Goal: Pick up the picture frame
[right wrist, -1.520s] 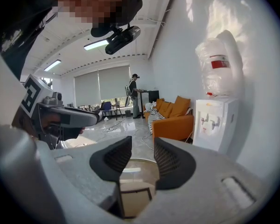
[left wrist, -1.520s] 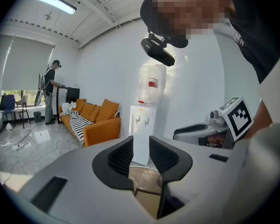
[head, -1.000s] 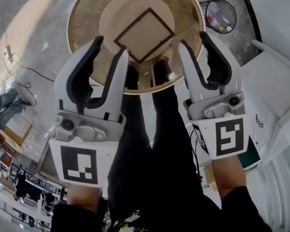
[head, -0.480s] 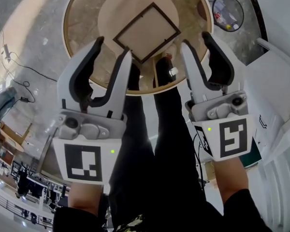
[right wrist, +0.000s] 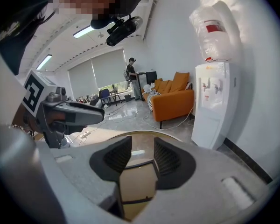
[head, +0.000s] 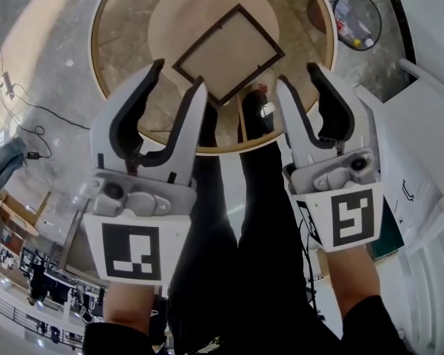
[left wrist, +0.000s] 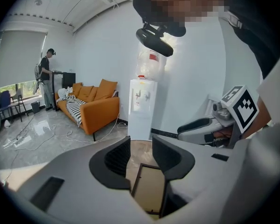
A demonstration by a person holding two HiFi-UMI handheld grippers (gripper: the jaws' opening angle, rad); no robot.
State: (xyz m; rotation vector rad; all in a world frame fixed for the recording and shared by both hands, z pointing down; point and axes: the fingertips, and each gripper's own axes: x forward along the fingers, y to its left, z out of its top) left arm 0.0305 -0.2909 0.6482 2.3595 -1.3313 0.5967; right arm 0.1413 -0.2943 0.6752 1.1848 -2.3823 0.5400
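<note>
The left gripper (head: 179, 76) and right gripper (head: 297, 75) both hung with jaws well apart and held nothing; the left's jaws had just been opening wider, with only air between them. The picture frame (head: 229, 50) lay flat ahead of and below both claws, roughly between them, on the round table (head: 126, 35). Lying flat, it offered only thin edges. In my judgement, jaws landing on its face could have skidded it across the smooth top, and an uneven pinch could have tipped it. Beyond the right claw, a round bin (head: 357, 21) held small scraps, some red and yellow.
</note>
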